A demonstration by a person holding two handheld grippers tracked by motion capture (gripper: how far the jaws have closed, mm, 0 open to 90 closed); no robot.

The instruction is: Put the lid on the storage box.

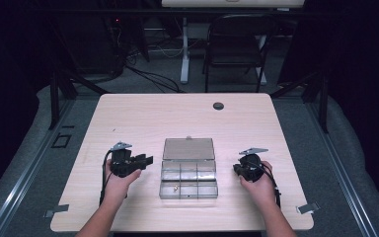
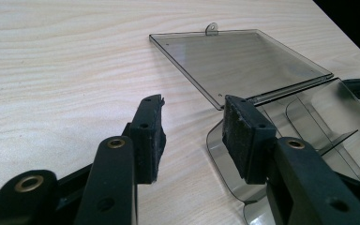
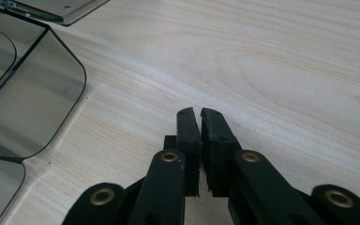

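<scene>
Two grippers flank one clear compartment box (image 1: 188, 183) that lies open at the middle of the table (image 1: 143, 116), its lid (image 1: 188, 148) folded flat away from the person.

On the left, the left gripper (image 1: 145, 160) rests in the left hand (image 1: 118, 185) just beside the box, its jaws pointing level toward the box's left wall. In the left gripper view the left gripper (image 2: 193, 123) stands released, with bare tabletop between the pads and nothing held; the box's rounded near corner (image 2: 225, 159) lies just under and past the pad nearer the box, and the lid (image 2: 243, 63) lies ahead.

At the centre, the box's long axis runs across the table, from one gripper toward the other. A small object (image 1: 176, 188) sits in a front compartment toward the left; what it is cannot be told.

On the right, the right gripper (image 1: 238, 170) sits in the right hand (image 1: 260, 183), a little farther from the box's right wall. In the right gripper view its pads (image 3: 199, 123) are clenched nearly together on nothing, and the box's corner (image 3: 33, 93) lies off to the side.

Judgement: the left gripper is the nearer and already gaping, so it is better placed to reach the box.
</scene>
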